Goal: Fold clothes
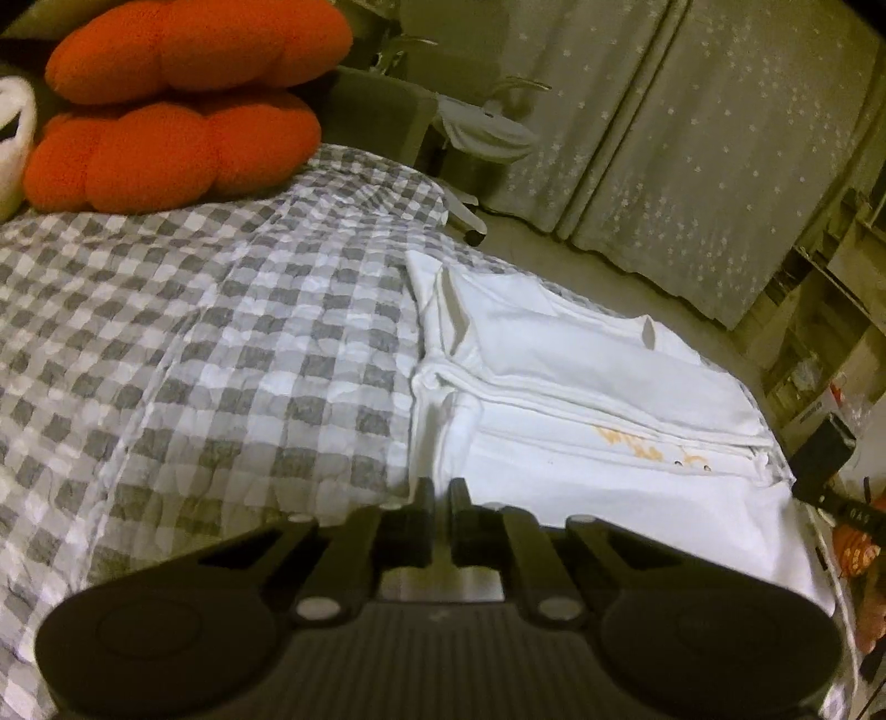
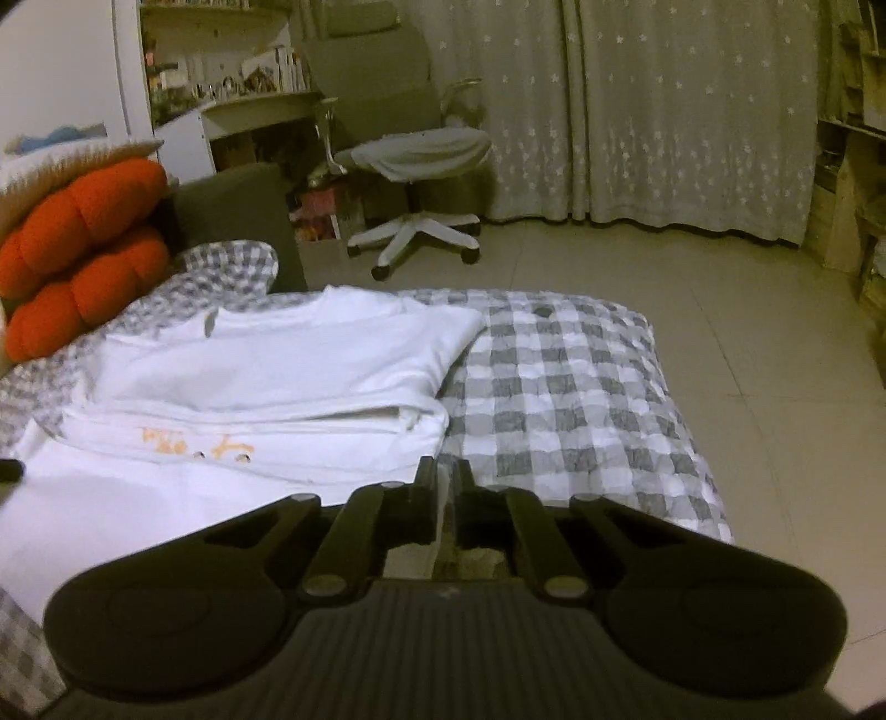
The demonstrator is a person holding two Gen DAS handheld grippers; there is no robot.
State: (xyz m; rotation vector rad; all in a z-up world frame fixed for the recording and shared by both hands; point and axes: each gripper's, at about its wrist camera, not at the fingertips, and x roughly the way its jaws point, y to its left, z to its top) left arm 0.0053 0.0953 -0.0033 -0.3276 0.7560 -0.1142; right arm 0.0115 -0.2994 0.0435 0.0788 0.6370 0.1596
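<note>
White shirt (image 1: pixel 581 354) folded on checkered bedspread (image 1: pixel 194 332); both grippers' jaws nearly closed, empty

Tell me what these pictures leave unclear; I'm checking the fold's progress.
- Left wrist view: whether the left tongs pinch the white shirt; their own fingers hide the contact.
- Right wrist view: the same for the right tongs.
- Both views: the orange print, half covered by a fold.

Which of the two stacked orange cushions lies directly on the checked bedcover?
The lower orange cushion; it rests on the checked bedcover, while the upper orange cushion sits on top of it.
</note>
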